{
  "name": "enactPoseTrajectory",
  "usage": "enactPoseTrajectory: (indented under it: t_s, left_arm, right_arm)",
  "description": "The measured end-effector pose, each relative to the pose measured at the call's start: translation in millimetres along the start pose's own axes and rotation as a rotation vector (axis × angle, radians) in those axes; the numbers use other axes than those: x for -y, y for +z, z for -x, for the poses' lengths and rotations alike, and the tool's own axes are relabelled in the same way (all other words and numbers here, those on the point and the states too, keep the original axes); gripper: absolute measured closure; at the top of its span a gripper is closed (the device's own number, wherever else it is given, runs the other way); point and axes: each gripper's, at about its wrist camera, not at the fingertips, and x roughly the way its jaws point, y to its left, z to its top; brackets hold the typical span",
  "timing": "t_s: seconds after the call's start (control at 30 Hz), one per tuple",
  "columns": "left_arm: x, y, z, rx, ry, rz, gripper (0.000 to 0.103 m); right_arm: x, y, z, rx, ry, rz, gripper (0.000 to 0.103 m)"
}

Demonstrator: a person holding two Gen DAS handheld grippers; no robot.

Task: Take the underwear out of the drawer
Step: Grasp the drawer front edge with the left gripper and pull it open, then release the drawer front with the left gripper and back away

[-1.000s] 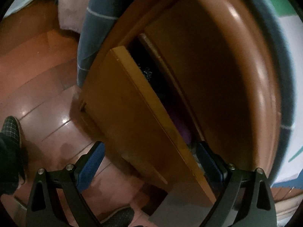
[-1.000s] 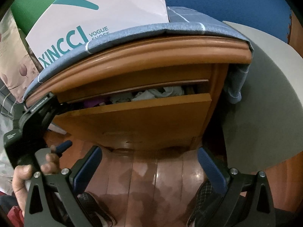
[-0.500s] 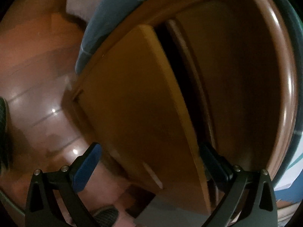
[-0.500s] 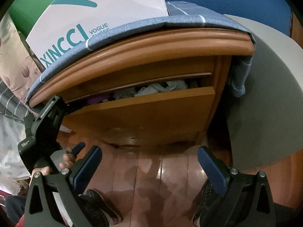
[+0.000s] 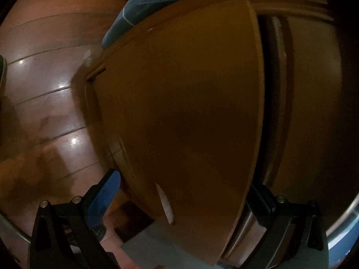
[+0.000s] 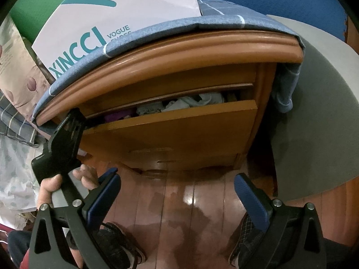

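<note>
- Left hand-held gripper point(image 5: 181, 198) spread wide, straddling the drawer front point(image 5: 190, 103) at its left end, likely to pull it further.
- Right hand-held gripper point(image 6: 177, 192) spread, empty, hanging back over floor.
- Underwear point(image 6: 184, 104) inside half-open drawer point(image 6: 179, 132), along back edge.

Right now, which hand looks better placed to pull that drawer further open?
Probably the left gripper: its open jaws straddle the end of the drawer front. The right gripper hangs back over the floor, jaws open.
</note>
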Motion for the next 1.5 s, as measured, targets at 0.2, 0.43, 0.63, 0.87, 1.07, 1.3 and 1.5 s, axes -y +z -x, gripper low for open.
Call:
enactPoseTrajectory:
  t_s: [0.2, 0.43, 0.63, 0.87, 1.07, 1.3, 1.5]
  left_arm:
    - [6, -2, 0, 0.019, 0.067, 0.019, 0.000]
    - [15, -5, 8, 0.064, 0.197, -0.009, 0.000]
    - [25, -18, 34, 0.140, 0.292, -0.033, 0.000]
    - [19, -28, 45, 0.147, 0.322, -0.077, 0.000]
    - [14, -32, 58, 0.136, 0.352, -0.116, 0.000]
    - [-10, -41, 65, 0.130, 0.354, -0.148, 0.000]
    - [-14, -52, 79, 0.126, 0.364, -0.193, 0.000]
  right_arm:
    - [0, 0, 0, -0.002, 0.001, -0.014, 0.000]
    - [5, 2, 2, -0.002, 0.002, -0.041, 0.000]
    - [4, 5, 8, 0.020, -0.016, -0.038, 0.000]
    - [6, 11, 20, 0.056, -0.030, -0.037, 0.000]
    - [11, 16, 28, 0.080, -0.042, -0.037, 0.000]
    - [11, 19, 29, 0.087, -0.053, -0.028, 0.000]
    - [13, 19, 27, 0.085, -0.057, -0.035, 0.000]
